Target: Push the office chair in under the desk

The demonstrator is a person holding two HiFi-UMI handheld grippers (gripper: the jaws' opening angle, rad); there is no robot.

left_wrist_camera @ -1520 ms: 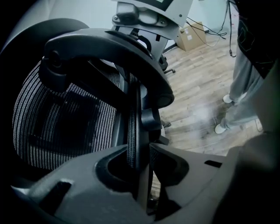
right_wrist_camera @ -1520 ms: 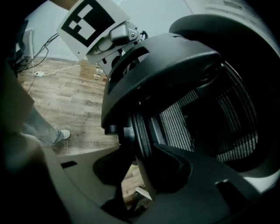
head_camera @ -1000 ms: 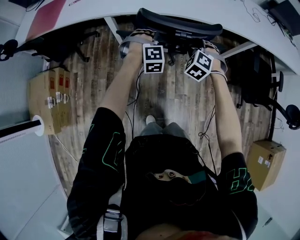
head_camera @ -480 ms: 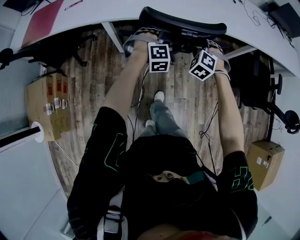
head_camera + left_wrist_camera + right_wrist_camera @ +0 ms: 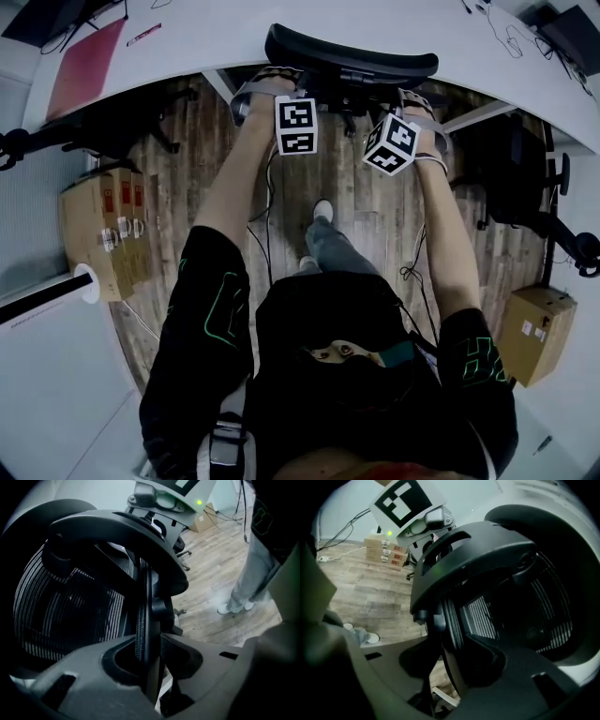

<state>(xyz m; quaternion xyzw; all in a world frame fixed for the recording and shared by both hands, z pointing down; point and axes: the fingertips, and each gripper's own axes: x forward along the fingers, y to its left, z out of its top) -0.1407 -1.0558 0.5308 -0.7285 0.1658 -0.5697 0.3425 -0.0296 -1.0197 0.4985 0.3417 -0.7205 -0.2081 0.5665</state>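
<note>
The black office chair shows its curved backrest top (image 5: 352, 56) at the edge of the white desk (image 5: 216, 33), with the seat hidden below. My left gripper (image 5: 279, 80) holds the backrest's left side and my right gripper (image 5: 414, 101) its right side. In the left gripper view the mesh backrest (image 5: 70, 606) has its rim clamped between the jaws of the left gripper (image 5: 150, 654). In the right gripper view the backrest frame (image 5: 454, 569) runs between the jaws of the right gripper (image 5: 449, 667); they have just been opening a little and stay on the frame.
Cardboard boxes (image 5: 98, 230) stand on the wood floor at the left and another box (image 5: 539, 333) at the right. A second black chair (image 5: 525, 178) sits at the right, a chair base (image 5: 103, 122) at the left. Cables (image 5: 412, 272) trail on the floor. My shoe (image 5: 322, 210) is behind the chair.
The chair and both grippers have moved up the picture towards the desk. My foot has stepped forward behind the chair.
</note>
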